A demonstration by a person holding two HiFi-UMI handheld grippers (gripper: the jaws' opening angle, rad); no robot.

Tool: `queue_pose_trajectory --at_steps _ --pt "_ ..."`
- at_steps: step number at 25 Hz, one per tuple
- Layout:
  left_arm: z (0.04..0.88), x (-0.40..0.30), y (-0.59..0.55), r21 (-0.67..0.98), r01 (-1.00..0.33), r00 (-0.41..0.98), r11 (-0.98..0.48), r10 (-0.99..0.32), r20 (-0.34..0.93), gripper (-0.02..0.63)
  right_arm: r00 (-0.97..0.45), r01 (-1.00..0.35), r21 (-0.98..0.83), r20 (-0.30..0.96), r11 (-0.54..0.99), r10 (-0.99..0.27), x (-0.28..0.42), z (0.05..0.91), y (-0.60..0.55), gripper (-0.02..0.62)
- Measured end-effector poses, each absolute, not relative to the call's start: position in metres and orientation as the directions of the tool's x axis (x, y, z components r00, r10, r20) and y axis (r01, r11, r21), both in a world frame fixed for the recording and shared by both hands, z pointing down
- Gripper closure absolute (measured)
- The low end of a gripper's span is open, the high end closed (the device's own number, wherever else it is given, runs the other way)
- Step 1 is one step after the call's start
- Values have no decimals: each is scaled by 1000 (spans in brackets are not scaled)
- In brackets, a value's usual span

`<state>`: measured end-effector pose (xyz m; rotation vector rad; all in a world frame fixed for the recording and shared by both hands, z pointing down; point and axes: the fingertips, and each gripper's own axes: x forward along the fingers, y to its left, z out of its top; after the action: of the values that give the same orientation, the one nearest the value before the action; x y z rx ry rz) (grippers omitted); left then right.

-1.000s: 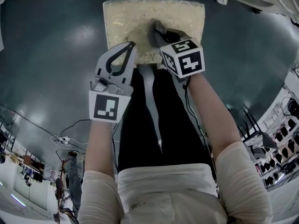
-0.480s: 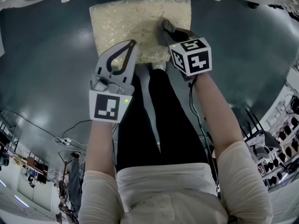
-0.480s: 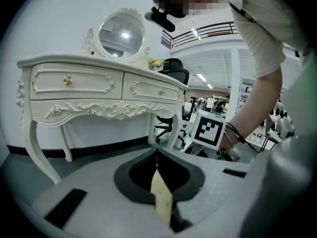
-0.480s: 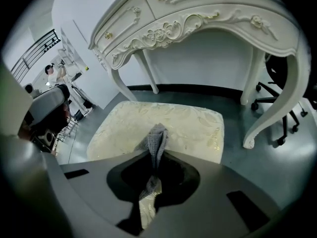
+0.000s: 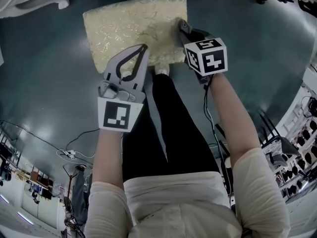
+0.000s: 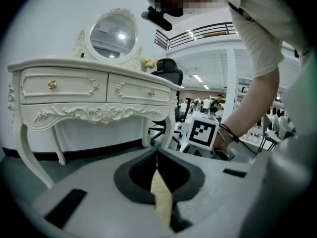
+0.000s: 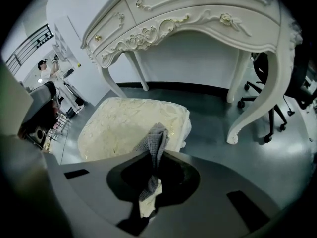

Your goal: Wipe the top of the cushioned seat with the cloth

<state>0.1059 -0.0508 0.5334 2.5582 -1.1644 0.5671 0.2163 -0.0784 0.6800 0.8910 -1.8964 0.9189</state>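
The cushioned seat (image 5: pixel 130 25) is a cream, gold-patterned square on the dark floor. My right gripper (image 5: pixel 181 26) is at the seat's right edge, shut on a grey cloth (image 7: pixel 157 139) that sticks up between its jaws. In the right gripper view (image 7: pixel 154 151) the seat (image 7: pixel 124 130) lies just beyond the cloth. My left gripper (image 5: pixel 143 47) hangs over the seat's near edge with its jaws together and nothing in them. In the left gripper view (image 6: pixel 157 155) only a cream sliver of the seat (image 6: pixel 161 202) shows under the jaws.
A white carved dressing table (image 7: pixel 198 14) stands just behind the seat, its curved legs (image 7: pixel 257 108) on the floor and a round mirror (image 6: pixel 113 33) on top. A black office chair (image 6: pixel 169 76) is behind it. Cables (image 5: pixel 74 150) trail on the floor at left.
The right gripper with the cloth has slid from the seat's middle to its right edge. The seat has shifted left in the head view. The left gripper has held its place.
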Motion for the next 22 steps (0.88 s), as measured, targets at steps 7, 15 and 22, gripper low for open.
queue_pose_trajectory --at_steps 7,15,22 --pt "518 97 -38 99 -764 609 -638 -662 436 604 -277 -878 -137 927 459 -254 238 669 -78 569" --pt "494 56 -18 94 -747 629 -658 -653 422 604 -327 -886 -164 884 435 -333 193 620 -62 568" --pt "493 -1 8 58 -741 623 -669 -652 433 604 -403 -845 -231 869 483 -288 102 619 -21 568"
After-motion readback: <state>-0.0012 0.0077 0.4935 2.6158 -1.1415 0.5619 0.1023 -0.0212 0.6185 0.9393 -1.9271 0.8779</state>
